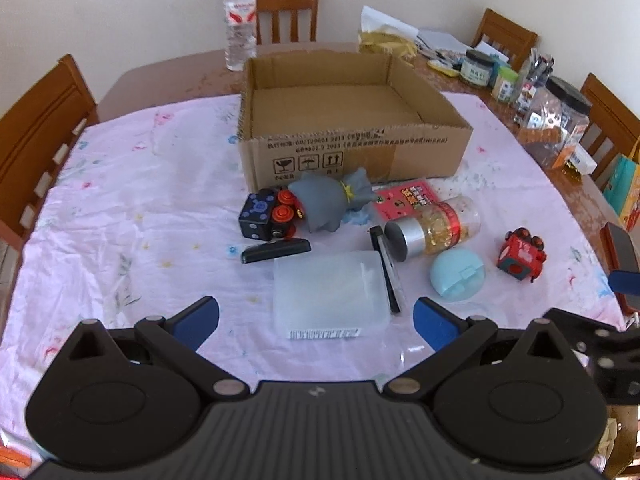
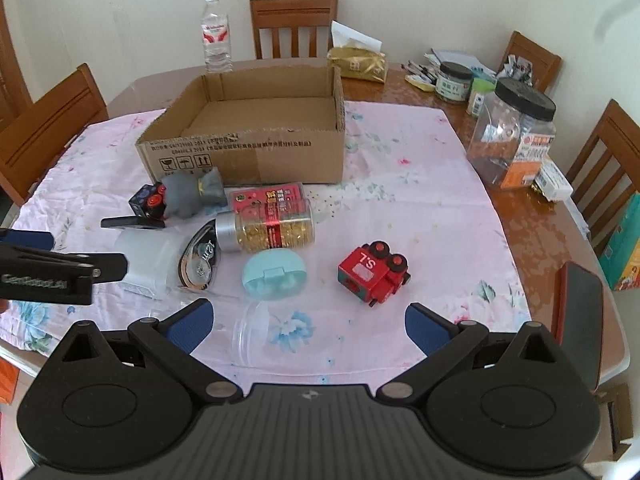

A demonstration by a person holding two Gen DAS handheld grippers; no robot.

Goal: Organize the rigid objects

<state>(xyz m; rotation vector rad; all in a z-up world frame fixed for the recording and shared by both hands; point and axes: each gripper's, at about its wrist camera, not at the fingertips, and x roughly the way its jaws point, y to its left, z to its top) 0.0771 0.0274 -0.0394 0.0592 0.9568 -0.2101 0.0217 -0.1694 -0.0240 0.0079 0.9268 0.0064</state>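
Counting one open brown cardboard box (image 1: 352, 152), two toy train blocks, red (image 2: 374, 274) and black (image 1: 266, 216), four wooden chairs (image 2: 294, 26), three black-lidded jars (image 2: 514, 136), one clear water bottle (image 1: 240, 20).

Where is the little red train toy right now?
The red train toy sits on the pink tablecloth, off to the right of the pile, in front of the open right gripper. Its nearest neighbour is the light blue round case.

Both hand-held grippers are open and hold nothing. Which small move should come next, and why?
Probably ease the left hand-held gripper forward and down over the translucent plastic box. Its fingers are open, the box lies closest ahead between them, and the cardboard box behind looks empty, with every toy outside it on the cloth.
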